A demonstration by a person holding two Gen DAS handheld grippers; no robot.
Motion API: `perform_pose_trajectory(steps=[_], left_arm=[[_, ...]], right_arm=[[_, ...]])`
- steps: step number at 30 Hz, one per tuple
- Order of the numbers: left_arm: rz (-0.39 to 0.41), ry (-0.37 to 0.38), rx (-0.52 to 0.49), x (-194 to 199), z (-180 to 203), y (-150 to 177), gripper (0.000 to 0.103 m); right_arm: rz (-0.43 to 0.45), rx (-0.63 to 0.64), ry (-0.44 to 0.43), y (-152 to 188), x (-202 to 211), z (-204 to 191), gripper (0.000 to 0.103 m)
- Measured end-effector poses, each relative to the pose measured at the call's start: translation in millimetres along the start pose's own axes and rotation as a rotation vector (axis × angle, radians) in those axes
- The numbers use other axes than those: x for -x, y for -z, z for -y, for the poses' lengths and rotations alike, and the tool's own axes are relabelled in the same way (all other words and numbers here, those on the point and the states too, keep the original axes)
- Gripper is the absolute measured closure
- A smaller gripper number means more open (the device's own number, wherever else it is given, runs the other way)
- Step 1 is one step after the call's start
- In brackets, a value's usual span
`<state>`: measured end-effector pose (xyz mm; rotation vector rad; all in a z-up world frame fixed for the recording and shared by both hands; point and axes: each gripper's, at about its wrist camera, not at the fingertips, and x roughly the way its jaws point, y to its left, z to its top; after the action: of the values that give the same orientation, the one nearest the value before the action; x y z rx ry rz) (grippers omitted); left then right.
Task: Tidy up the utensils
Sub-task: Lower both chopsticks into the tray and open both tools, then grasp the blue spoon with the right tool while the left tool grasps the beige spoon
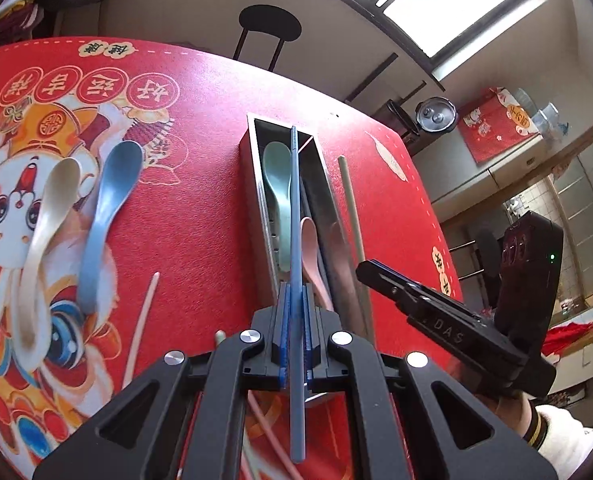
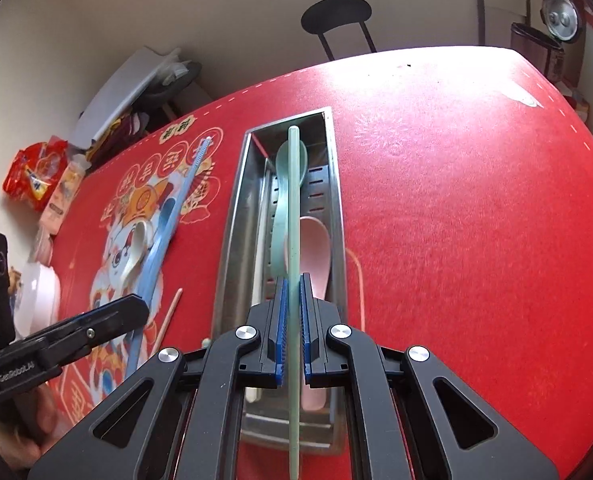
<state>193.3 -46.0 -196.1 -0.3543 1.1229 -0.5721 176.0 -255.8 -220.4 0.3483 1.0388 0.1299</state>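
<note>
- The counter (image 1: 200, 184), covered by a red printed mat, fills the middle of both views, with both grippers angled steeply down toward it.
- The steel utensil tray (image 2: 232, 216) lies at the centre of each frame, its long axis running from the bottom edge up the picture; a mint spoon (image 2: 282, 184) and a pink spoon (image 2: 316, 248) lie inside it, lengthwise.
- The left gripper (image 1: 295, 312) rises from the bottom centre of its own view, fingers pressed narrow on a blue chopstick (image 1: 295, 216) that points straight up the frame over the tray.
- The right gripper (image 2: 293, 316) does the same in its view, fingers clamped on a pale green chopstick (image 2: 293, 208) running up along the tray.
- At left in the left wrist view, a cream spoon (image 1: 44, 232) and a blue spoon (image 1: 104, 216) lie on the mat, bowls toward the top.
- A pink chopstick (image 1: 142, 324) lies lower left, slanting upward.
</note>
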Motion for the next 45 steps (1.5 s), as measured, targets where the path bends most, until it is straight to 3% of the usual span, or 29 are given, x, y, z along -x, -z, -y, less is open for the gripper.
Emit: perform_pose_trajectory(steps=[8, 23, 26, 28, 30, 32, 33, 34, 36, 37, 42, 45], left_arm=[[-0.039, -0.047, 0.038, -42, 9, -16, 0.097], [-0.065, -0.105, 0.046, -68, 11, -25, 0.096], [-0.056, -0.090, 0.046, -65, 10, -26, 0.087], [-0.043, -0.096, 0.038, -58, 10, -27, 0.070], [-0.024, -0.092, 0.021, -50, 12, -28, 0.062], [0.001, -0.091, -0.001, -39, 14, -29, 0.049], [0.012, -0.088, -0.014, -33, 13, -28, 0.035], [0.024, -0.083, -0.028, -28, 11, -28, 0.022], [0.036, -0.055, -0.059, -17, 8, -29, 0.009], [0.034, -0.055, -0.077, -13, 5, -30, 0.006], [0.035, -0.183, -0.219, 12, -11, -23, 0.006], [0.026, -0.216, -0.271, 29, -32, -12, 0.006]], right_arm=[[-0.044, 0.025, 0.036, -24, -26, 6, 0.097], [-0.067, -0.039, 0.032, -28, -37, 12, 0.096], [-0.065, -0.042, 0.035, -29, -34, 12, 0.096], [-0.062, -0.048, 0.040, -28, -30, 12, 0.095], [-0.052, -0.052, 0.051, -27, -24, 12, 0.095], [-0.044, -0.059, 0.061, -24, -18, 12, 0.095], [-0.040, -0.060, 0.064, -23, -14, 12, 0.094], [-0.035, -0.061, 0.073, -20, -10, 12, 0.088], [-0.013, -0.059, 0.091, -14, 1, 10, 0.052], [0.013, -0.058, 0.101, -10, 8, 8, 0.036], [0.053, -0.039, 0.117, 14, 31, -1, 0.035], [0.055, -0.021, 0.129, 33, 38, -9, 0.035]])
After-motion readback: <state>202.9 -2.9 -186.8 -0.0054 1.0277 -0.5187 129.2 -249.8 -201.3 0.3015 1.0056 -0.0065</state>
